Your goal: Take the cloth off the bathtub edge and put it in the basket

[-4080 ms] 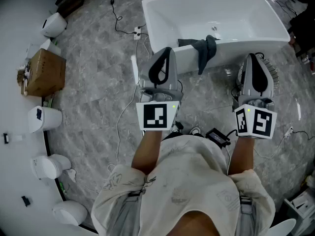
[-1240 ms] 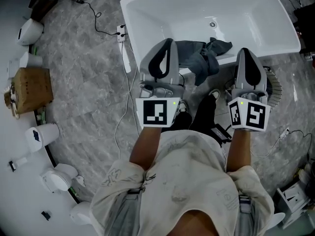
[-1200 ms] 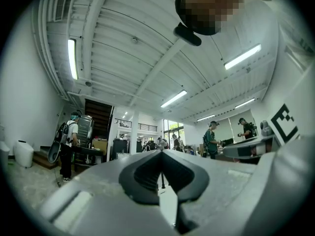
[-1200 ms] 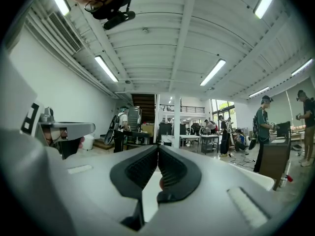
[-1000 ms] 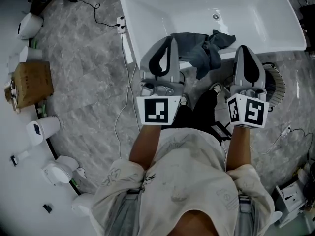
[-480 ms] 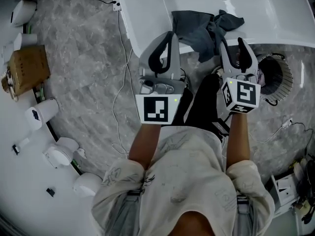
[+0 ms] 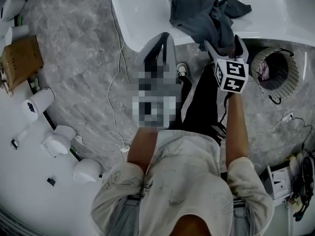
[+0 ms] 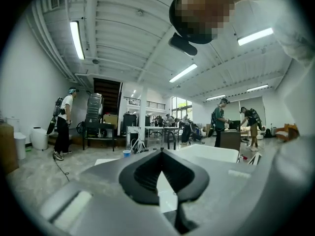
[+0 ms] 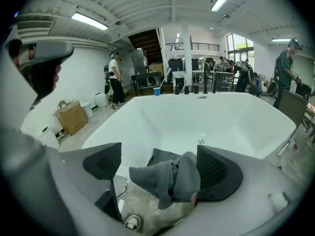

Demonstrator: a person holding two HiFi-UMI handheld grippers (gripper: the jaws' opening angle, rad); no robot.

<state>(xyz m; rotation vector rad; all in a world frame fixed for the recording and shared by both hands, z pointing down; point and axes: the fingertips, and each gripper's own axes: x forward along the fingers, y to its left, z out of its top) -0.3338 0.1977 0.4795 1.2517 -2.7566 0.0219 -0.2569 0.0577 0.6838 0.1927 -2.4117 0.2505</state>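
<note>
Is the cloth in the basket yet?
No, the cloth hangs over the bathtub edge, outside the basket.

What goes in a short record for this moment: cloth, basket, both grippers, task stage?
cloth: dark grey, bunched, draped over the bathtub edge, part hanging outside
basket: round, on the floor beside the tub, to the cloth's right in the head view
right gripper: jaws apart, just been opening, cloth between them, not clamped
left gripper: jaws together, nothing between them
task stage: cloth not yet lifted
</note>
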